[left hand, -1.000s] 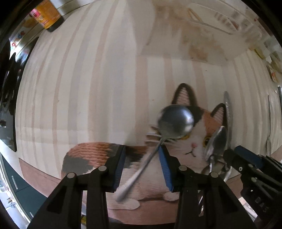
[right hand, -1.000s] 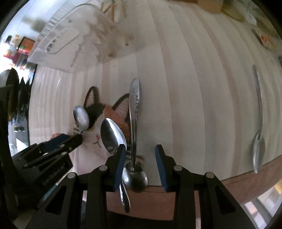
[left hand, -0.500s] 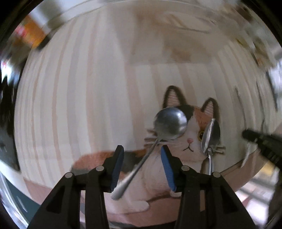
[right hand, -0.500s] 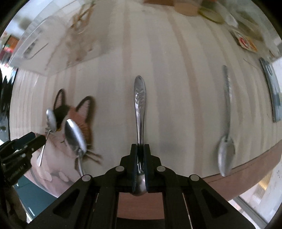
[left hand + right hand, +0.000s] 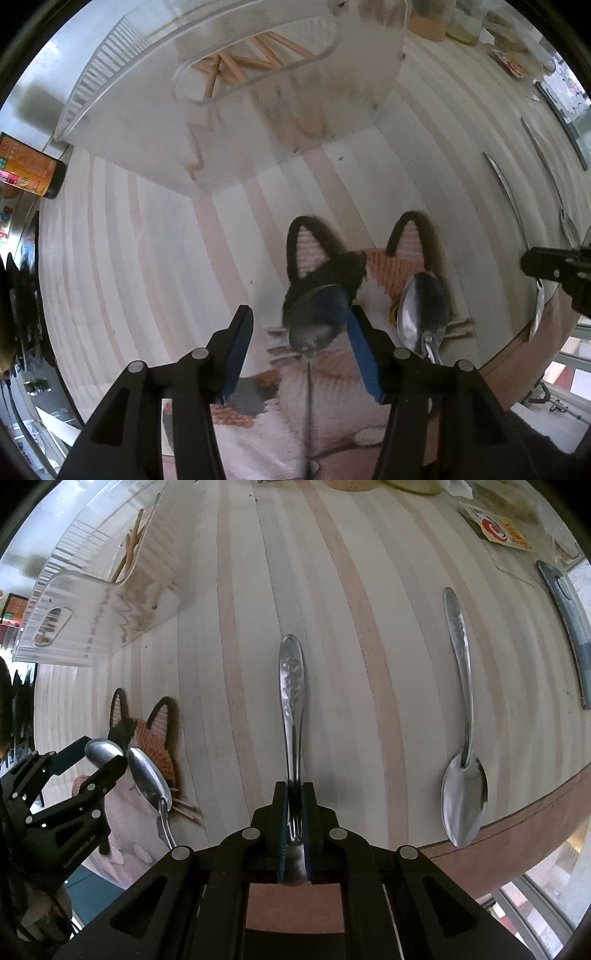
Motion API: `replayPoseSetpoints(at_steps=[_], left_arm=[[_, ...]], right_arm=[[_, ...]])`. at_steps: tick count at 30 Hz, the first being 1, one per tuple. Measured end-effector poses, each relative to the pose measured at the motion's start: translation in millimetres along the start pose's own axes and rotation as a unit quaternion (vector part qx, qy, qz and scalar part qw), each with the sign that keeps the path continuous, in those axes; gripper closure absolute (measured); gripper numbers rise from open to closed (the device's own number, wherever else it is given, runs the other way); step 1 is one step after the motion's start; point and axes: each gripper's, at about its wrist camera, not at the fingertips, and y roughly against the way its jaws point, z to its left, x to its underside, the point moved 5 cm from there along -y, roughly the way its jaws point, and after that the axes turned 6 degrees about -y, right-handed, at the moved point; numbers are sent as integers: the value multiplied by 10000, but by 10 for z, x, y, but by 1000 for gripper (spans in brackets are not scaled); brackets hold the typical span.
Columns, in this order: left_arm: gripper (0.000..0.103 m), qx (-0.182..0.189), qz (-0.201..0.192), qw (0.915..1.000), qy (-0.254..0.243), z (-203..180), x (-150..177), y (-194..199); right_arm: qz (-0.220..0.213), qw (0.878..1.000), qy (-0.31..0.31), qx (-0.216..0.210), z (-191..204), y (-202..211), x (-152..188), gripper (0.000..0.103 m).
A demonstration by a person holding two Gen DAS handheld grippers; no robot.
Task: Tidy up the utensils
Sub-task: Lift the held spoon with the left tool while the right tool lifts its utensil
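Spoons lie along the worktop's near edge. Right gripper has its jaws clamped on an embossed spoon near its bowl, handle pointing toward the far side. Left gripper hangs over a cat mat; its jaws are opening around a round spoon without pressing it. Beside it lies an oval spoon. Farther back stands a clear bin.

Polished metal spoons; clear ribbed plastic bin; knitted-looking cat mat; smooth, striped wooden tabletop.
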Motion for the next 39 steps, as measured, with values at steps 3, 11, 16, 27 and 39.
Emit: replayPoseSetpoints(at_steps=[3, 11, 16, 27, 39], left_arm=[[51, -25, 13, 10000, -9, -43, -63, -13], [51, 36, 41, 9998, -201, -339, -170, -76], [51, 212, 120, 9995, 184, -275, -132, -129], [55, 542, 261, 9935, 971, -29, 174, -333], [97, 541, 182, 9924, 1087, 147, 130, -220]], right_arm=[[14, 10000, -36, -29, 83, -12, 72, 96], [16, 10000, -43, -12, 33, -15, 49, 96], [6, 10000, -20, 66, 74, -29, 38, 96], [-23, 9999, -2, 112, 85, -35, 29, 95], [-180, 9996, 73, 192, 115, -16, 58, 96]])
